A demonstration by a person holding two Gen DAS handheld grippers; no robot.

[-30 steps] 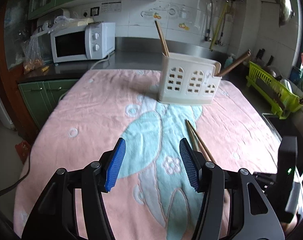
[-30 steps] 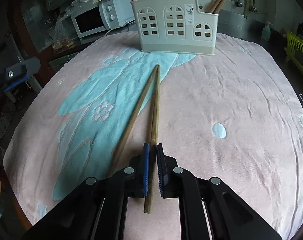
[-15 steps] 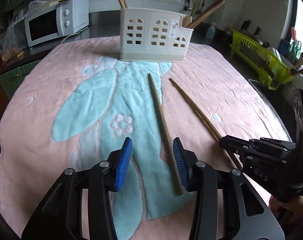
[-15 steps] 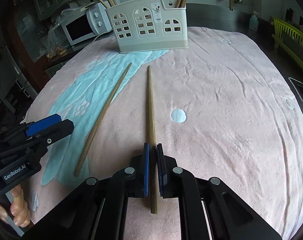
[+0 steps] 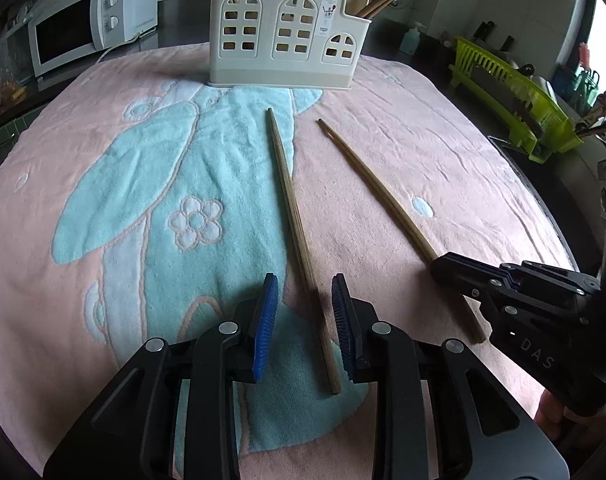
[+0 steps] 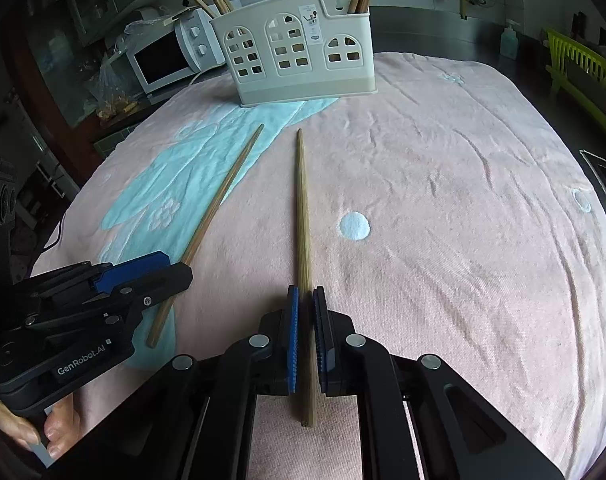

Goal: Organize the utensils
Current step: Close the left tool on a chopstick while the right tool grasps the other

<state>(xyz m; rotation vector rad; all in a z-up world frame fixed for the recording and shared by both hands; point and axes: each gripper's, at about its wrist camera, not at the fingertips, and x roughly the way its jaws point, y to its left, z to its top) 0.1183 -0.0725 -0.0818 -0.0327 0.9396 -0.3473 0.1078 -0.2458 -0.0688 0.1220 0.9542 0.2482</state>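
Pink towel [image 5: 443, 152] covers the desk, and we note the cream utensil holder [image 5: 287, 44] upright at its far edge. Our right hand-held gripper [image 6: 306, 320] pinches one chopstick [image 6: 303, 216]; our left hand-held gripper [image 5: 303, 320], jaws just narrowing, straddles the other chopstick [image 5: 291, 208] without touching.

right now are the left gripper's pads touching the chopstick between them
Apart. The left wrist view shows the left gripper, which has just been closing, with towel visible on both sides of the chopstick.
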